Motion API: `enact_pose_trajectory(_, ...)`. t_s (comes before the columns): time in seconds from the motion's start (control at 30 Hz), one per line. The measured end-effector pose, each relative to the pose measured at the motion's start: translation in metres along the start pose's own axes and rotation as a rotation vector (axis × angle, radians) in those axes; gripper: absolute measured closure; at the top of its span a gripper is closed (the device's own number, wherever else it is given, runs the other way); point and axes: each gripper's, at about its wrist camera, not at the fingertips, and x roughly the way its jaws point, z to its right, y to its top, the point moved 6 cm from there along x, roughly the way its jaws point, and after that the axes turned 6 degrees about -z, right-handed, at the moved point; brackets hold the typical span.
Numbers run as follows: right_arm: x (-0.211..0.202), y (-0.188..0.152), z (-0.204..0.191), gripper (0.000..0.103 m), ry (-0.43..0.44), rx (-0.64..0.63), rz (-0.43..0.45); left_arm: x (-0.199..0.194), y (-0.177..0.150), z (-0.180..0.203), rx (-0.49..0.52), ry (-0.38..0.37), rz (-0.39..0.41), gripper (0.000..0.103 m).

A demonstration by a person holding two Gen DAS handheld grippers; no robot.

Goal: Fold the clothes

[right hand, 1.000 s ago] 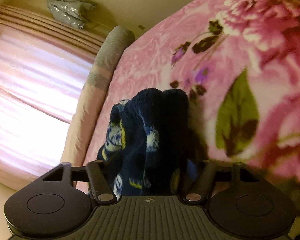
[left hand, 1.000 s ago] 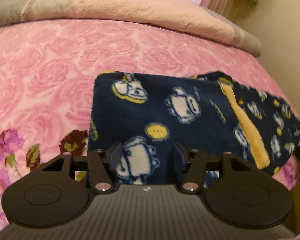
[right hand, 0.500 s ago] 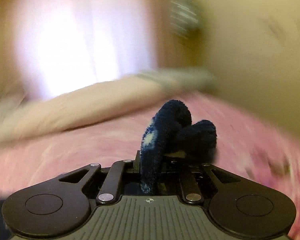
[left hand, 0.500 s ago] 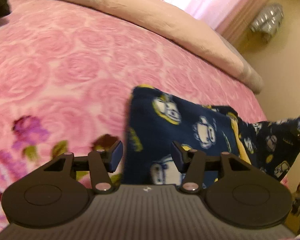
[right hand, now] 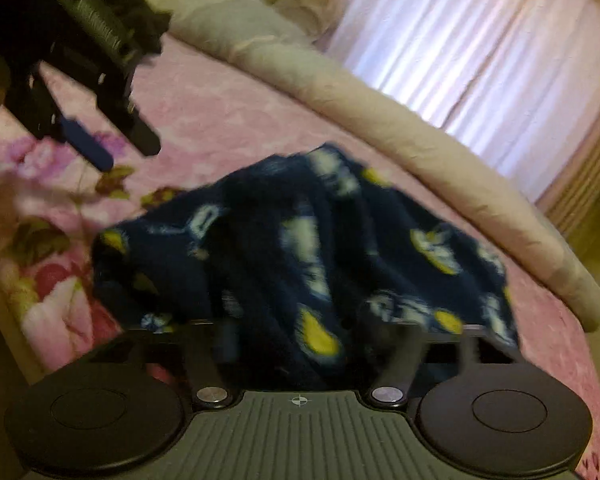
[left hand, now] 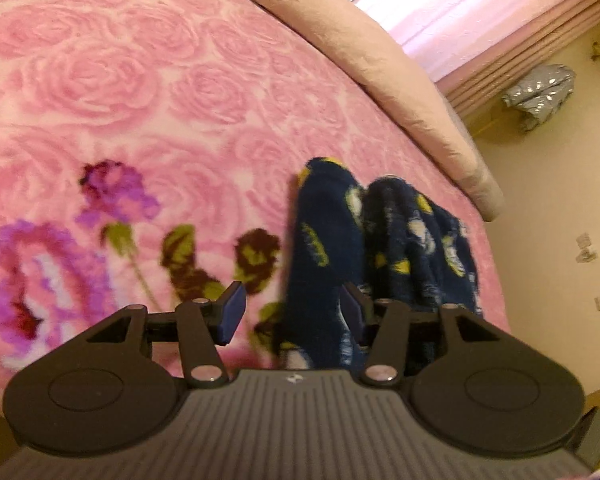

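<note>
the navy fleece garment [right hand: 300,240] with white and yellow cartoon prints lies bunched in the middle of the right wrist frame, on the pink flowered bed cover [left hand: 140,100]. the right gripper [right hand: 312,344] has its fingers buried in the cloth, so i cannot tell how wide it stands. the left gripper [left hand: 292,312] is spread wide and holds nothing; the garment's edge sits between its blue pads [left hand: 233,312]. a beige rolled blanket [left hand: 380,64] lies in the upper right.

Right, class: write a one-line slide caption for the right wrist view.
Right gripper buried in bunched navy fleece garment on pink floral bedspread; left gripper hovers open beyond.
</note>
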Motion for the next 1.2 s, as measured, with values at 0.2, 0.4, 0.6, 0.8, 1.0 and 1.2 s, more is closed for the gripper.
enact_pose_trajectory(0.2,-0.033,-0.017,0.034,0.027,-0.014,0.163,0.009,0.025,0.007,0.022,-0.028,-0.171,-0.051,0.047)
enact_pose_trajectory(0.4,-0.040,-0.041,0.111,0.027,0.053,0.666,0.021,0.062,0.014,0.040,-0.023,-0.235,-0.120,0.037)
enact_pose_trajectory(0.6,-0.046,-0.098,0.189,0.027,0.011,1.173,-0.022,0.092,0.015,0.057,0.015,-0.261,-0.176,0.042)
enact_pose_trajectory(0.8,-0.031,-0.131,0.212,0.027,0.045,1.442,-0.097,0.080,0.016,0.082,0.150,-0.281,-0.124,0.086)
enact_pose_trajectory(1.0,-0.023,-0.109,0.202,0.027,0.081,1.381,-0.094,0.028,0.024,0.074,0.195,-0.236,-0.005,0.086)
enact_pose_trajectory(1.2,0.000,-0.089,0.186,0.027,0.081,1.254,-0.146,0.055,0.001,0.022,0.121,-0.106,-0.067,0.084)
